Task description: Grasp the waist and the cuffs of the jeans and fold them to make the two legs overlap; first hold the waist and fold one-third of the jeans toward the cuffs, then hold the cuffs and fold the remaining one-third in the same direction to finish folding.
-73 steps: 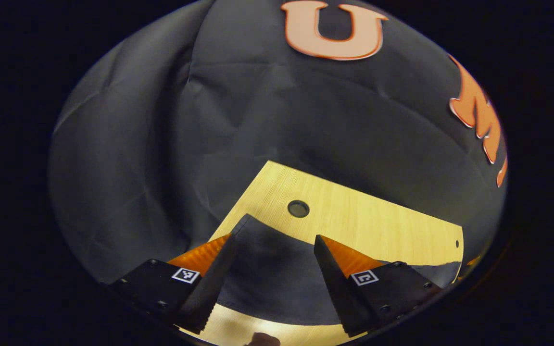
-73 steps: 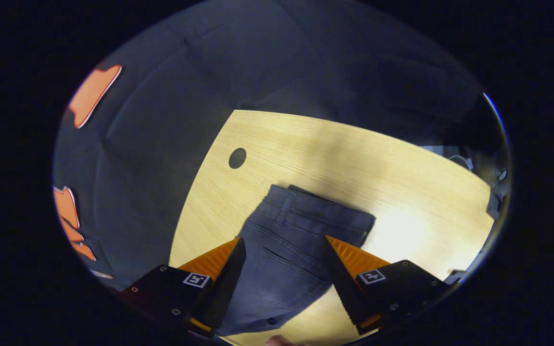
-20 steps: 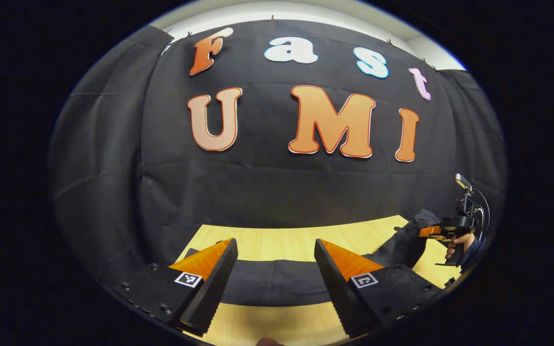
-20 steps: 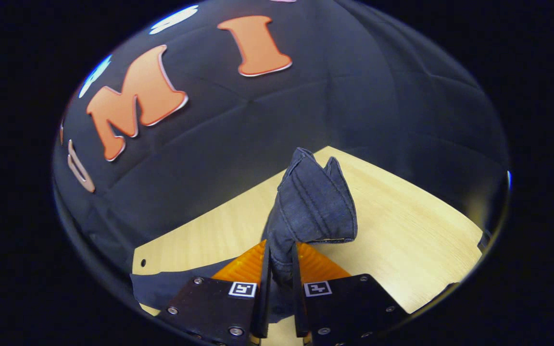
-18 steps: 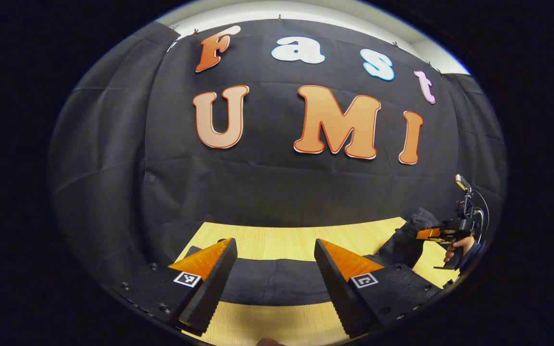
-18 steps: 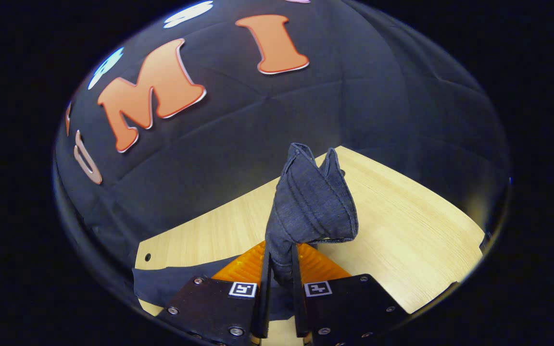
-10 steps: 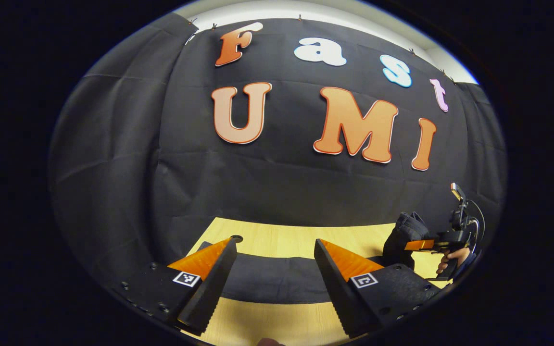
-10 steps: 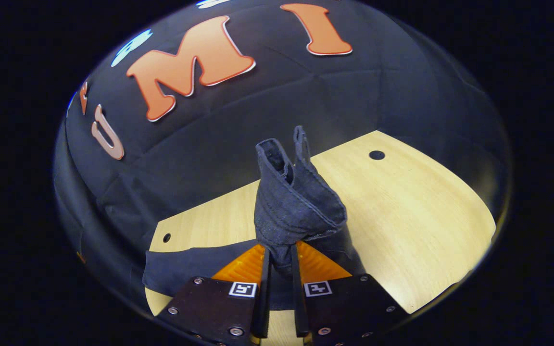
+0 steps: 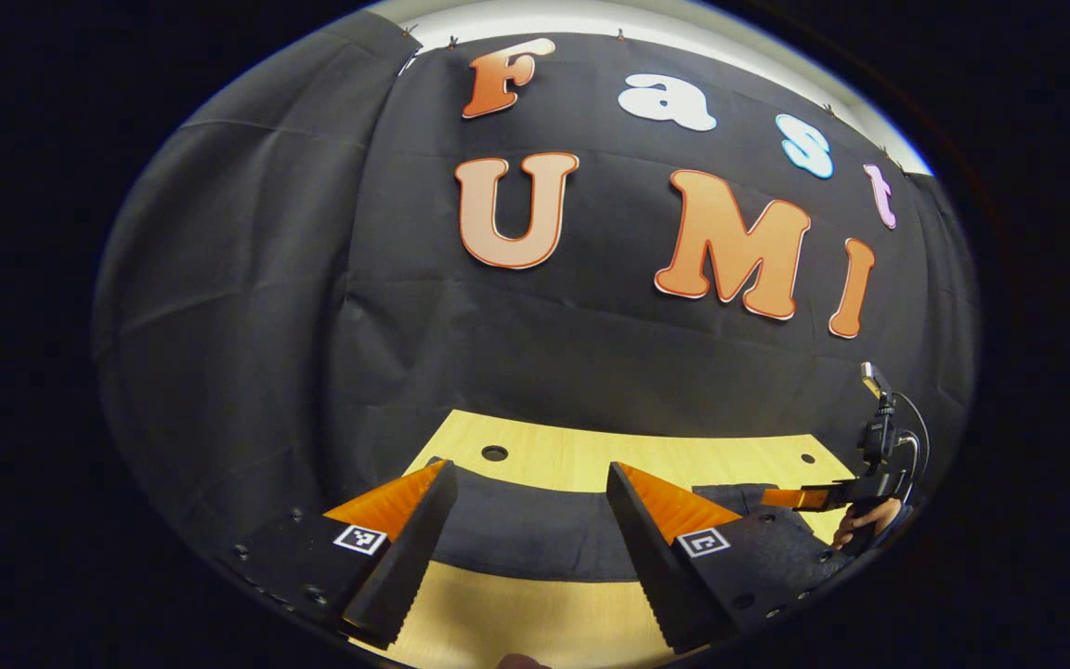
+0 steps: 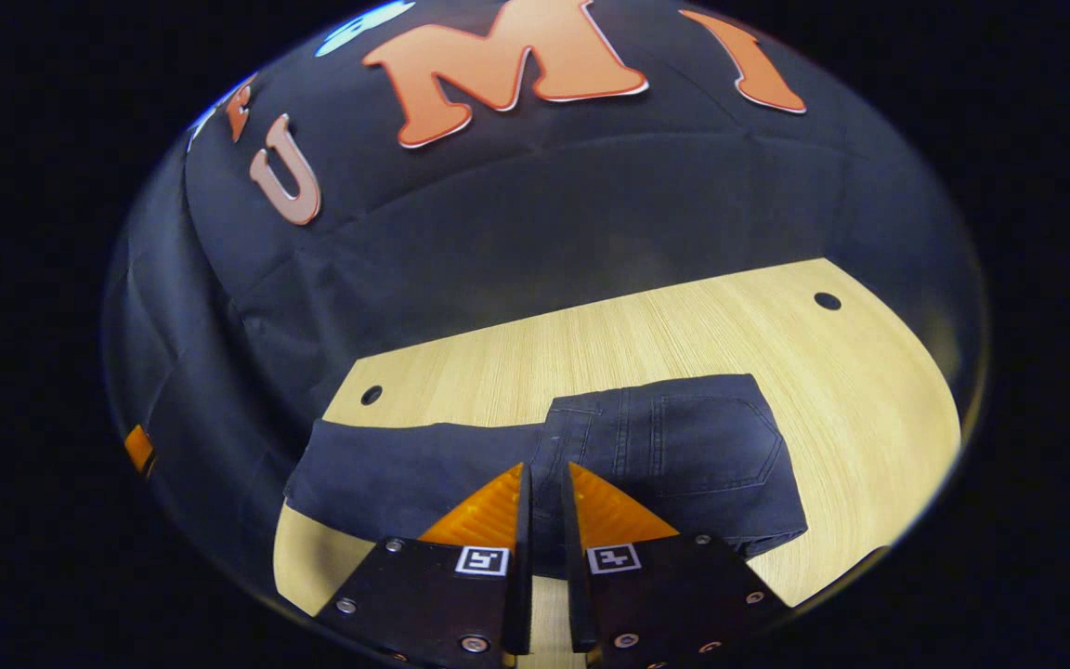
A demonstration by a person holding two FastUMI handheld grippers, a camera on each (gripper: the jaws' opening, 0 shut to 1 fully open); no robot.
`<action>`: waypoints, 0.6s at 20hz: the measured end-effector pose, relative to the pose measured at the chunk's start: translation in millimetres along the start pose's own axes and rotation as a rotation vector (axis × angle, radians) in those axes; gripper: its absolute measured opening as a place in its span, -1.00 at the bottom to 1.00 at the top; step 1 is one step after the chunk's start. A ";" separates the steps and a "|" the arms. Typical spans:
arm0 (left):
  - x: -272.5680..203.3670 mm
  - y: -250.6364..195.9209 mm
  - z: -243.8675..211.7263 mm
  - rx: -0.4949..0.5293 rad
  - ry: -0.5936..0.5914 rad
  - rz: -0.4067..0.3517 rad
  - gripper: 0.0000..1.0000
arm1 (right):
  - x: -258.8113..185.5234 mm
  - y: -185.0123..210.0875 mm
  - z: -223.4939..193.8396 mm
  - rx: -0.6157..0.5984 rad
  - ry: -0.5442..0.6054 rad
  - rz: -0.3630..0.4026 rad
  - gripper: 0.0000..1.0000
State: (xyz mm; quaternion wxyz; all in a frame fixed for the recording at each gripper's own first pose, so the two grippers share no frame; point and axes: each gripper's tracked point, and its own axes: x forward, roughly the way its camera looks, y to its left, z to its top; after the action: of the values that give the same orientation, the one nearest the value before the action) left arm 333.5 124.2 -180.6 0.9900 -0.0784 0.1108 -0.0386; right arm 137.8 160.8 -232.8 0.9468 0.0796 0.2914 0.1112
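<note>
Dark blue jeans lie on the light wooden table. Their waist part, back pocket up, rests folded over the legs, which stretch away to the left. My right gripper is shut on the waistband, low over the folded layer. In the left gripper view the jeans cross the table between the fingers of my left gripper, which is open and holds nothing. Farther right in that view, the right gripper and the hand holding it sit low over the cloth.
The table has small round holes near its back edge. The black cloth wall hangs right behind that edge. Bare wood lies to the right of the jeans.
The right gripper carried the raised, bunched waist down and over onto the legs, so that part now lies flat. The left gripper stayed open and turned slightly.
</note>
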 end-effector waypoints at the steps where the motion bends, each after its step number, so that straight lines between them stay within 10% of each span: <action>1: 4.2 7.3 -3.2 -0.007 0.010 0.015 0.94 | -0.1 0.7 -0.9 -0.004 0.010 0.004 -0.67; 12: 100.9 107.1 -123.7 -0.170 0.459 0.208 0.96 | -47.8 -39.4 4.0 0.087 0.003 -0.112 -0.69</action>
State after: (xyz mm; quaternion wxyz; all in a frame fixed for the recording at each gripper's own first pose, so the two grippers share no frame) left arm 410.0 202.1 -338.8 0.9274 -0.1388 0.3429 0.0562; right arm 108.0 110.2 -212.5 0.9467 0.1040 0.3016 0.0452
